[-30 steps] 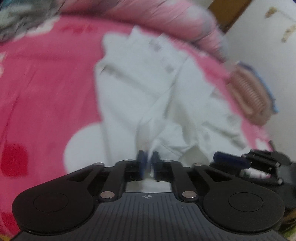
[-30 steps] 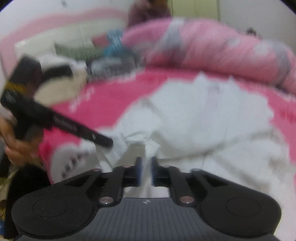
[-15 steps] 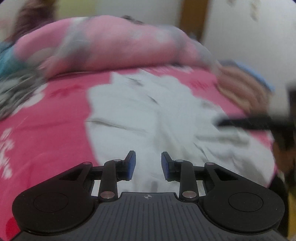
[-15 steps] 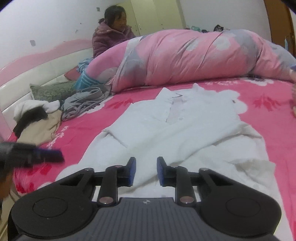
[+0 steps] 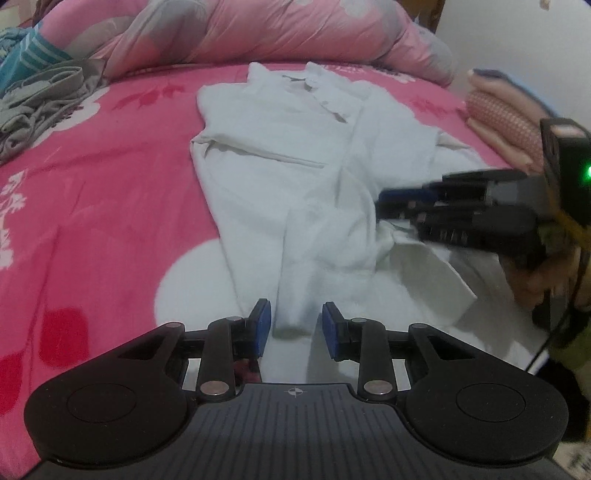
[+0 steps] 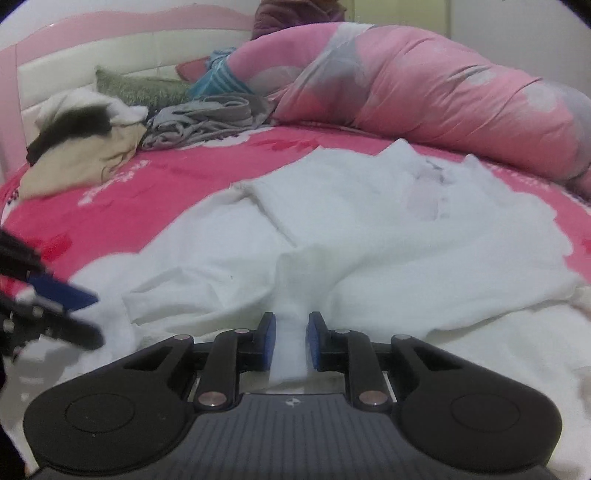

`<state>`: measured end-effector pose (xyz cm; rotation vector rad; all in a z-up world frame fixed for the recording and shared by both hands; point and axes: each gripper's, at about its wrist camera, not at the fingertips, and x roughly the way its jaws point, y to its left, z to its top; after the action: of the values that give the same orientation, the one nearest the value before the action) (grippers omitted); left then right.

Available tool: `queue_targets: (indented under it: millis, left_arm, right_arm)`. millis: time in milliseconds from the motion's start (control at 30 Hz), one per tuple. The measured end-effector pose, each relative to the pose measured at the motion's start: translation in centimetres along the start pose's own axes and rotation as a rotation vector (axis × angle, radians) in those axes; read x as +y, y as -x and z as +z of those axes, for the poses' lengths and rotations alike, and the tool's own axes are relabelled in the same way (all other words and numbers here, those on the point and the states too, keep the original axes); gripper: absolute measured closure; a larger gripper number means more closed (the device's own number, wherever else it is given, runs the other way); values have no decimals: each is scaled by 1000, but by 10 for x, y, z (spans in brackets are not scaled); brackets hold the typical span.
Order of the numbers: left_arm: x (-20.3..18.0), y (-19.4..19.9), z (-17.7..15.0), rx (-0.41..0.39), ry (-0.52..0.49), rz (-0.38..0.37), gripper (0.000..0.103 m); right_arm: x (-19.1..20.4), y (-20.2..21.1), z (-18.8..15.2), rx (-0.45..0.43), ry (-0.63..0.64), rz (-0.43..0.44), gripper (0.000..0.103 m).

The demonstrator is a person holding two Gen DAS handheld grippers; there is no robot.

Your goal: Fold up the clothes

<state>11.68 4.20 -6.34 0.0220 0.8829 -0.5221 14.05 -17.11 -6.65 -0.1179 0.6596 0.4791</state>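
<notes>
A white collared shirt (image 5: 295, 155) lies spread on the pink bed sheet (image 5: 92, 221), collar at the far end. My left gripper (image 5: 295, 326) is low over the near hem, jaws apart, and a raised fold of the shirt stands between the pads without being pressed. My right gripper (image 6: 291, 339) sits at the near edge of the shirt (image 6: 369, 229). Its jaws are closing on a narrow ridge of white cloth that fills the gap. In the left wrist view the right gripper (image 5: 399, 199) shows in a hand (image 5: 546, 280). The left gripper (image 6: 74, 295) shows blurred at the right wrist view's left edge.
A rolled pink and grey quilt (image 6: 443, 92) lies across the far side of the bed, with a person in purple (image 6: 295, 14) behind it. Grey clothes (image 6: 207, 118) and a beige, black and white heap (image 6: 81, 147) lie far left. A pink folded stack (image 5: 506, 118) sits right.
One second ago both grippers were shut on white cloth. Both then let go and opened. Now each has dropped to the shirt's near edge, and the right jaws have narrowed around a fold.
</notes>
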Motion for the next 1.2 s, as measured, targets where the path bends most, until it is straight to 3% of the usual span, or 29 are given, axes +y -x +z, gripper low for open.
queue_targets:
  millis: [167, 267, 333, 433, 533, 700, 833, 933, 1033, 1133, 1200]
  left_arm:
    - [-1, 13, -10, -16, 10, -28, 73]
    - [-1, 20, -10, -44, 15, -36, 73]
    - [-1, 26, -7, -73, 21, -45, 73]
    - [-1, 29, 8, -144, 24, -54, 71]
    - [-8, 16, 30, -180, 10, -50, 70]
    - [-26, -22, 64, -147, 3, -22, 70]
    - [-32, -58, 88, -120, -1, -5, 70]
    - [-33, -89, 93, -67, -37, 28, 70]
    - [-32, -116, 88, -22, -75, 57, 69]
    - [-30, -113, 86, -45, -102, 43, 67]
    - [-27, -109, 88, -37, -111, 35, 67]
  right_arm:
    - [-16, -4, 19, -37, -47, -8, 83]
    - [-20, -40, 14, 28, -76, 11, 83]
    - [-12, -46, 7, 18, -20, -12, 82]
    - [-7, -31, 13, 5, 22, -22, 82]
    - [-19, -5, 20, -70, 4, -59, 82]
    - [-70, 15, 33, -107, -63, -197, 82]
    - [-124, 11, 41, -88, -94, -301, 82]
    - [-164, -3, 30, -44, -127, -355, 82]
    - [-212, -27, 5, 81, -194, -402, 82]
    - [-243, -13, -7, 40, -294, -297, 81]
    - [-253, 2, -4, 22, -310, -276, 81]
